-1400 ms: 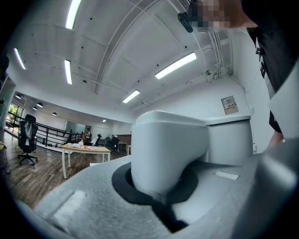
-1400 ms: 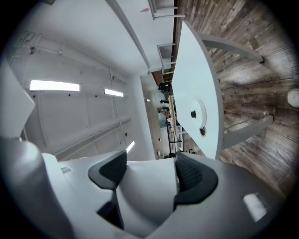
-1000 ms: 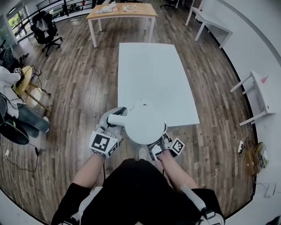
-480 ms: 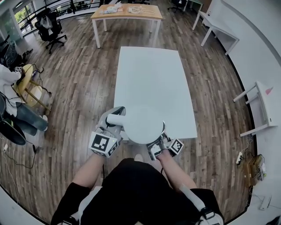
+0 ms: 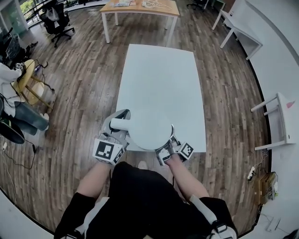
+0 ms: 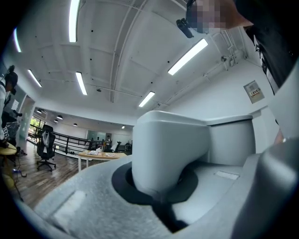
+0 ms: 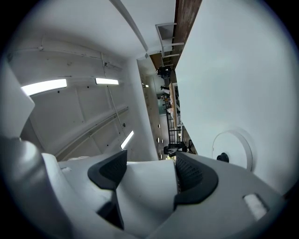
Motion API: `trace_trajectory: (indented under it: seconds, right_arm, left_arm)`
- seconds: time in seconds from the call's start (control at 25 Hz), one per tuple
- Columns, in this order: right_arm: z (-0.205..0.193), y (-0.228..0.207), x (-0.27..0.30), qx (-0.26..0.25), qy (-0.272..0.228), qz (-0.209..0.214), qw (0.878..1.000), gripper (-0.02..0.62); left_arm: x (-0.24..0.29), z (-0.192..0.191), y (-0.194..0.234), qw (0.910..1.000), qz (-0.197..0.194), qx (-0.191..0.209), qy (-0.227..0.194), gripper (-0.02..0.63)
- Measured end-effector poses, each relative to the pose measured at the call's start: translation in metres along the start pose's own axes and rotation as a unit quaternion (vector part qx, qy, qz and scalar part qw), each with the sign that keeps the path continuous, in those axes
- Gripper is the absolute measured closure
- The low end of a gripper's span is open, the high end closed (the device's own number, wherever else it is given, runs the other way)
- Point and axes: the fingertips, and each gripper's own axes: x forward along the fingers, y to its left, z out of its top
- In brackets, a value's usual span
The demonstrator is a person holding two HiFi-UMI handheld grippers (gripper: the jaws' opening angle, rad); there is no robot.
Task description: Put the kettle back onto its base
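Seen from above, the white kettle (image 5: 148,134) is a pale round disc over the near edge of the white table (image 5: 161,79). My left gripper (image 5: 119,128) is shut on its thick handle (image 6: 169,154), which fills the left gripper view. From the right side, my right gripper (image 5: 167,143) grips the kettle's white body (image 7: 147,186) between its dark pads (image 7: 192,173). The round white base (image 7: 232,149) with a dark centre pin lies on the table in the right gripper view. The kettle hides it in the head view.
Wood floor surrounds the table. A wooden table (image 5: 140,7) with cables stands at the back, an office chair (image 5: 56,21) at the back left. A stool with clutter (image 5: 25,88) is on the left, and a white side desk (image 5: 278,121) on the right.
Both grippers have carried the kettle forward, from just short of the table's near edge to over it. The grips look unchanged.
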Motion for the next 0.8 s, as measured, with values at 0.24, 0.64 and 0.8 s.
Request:
trace_trajectory:
  seconds: [0.24,0.64,0.8]
  right_arm:
    - [0.001,-0.011,0.012,-0.005,0.005,-0.019,1.000,0.279]
    - [0.009,-0.024,0.034,-0.042,0.007,-0.047,0.998,0.278]
    - [0.019,-0.029,0.042,-0.100,0.017,-0.070,0.992,0.309]
  left_arm:
    - [0.004,-0.012,0.014,0.9998,0.017,-0.006,0.010,0.606]
    - [0.018,-0.029,0.041,0.9992,0.032,-0.020,0.009,0.607]
    - [0.026,-0.038,0.049,0.9989,0.038,-0.023,0.013,0.607]
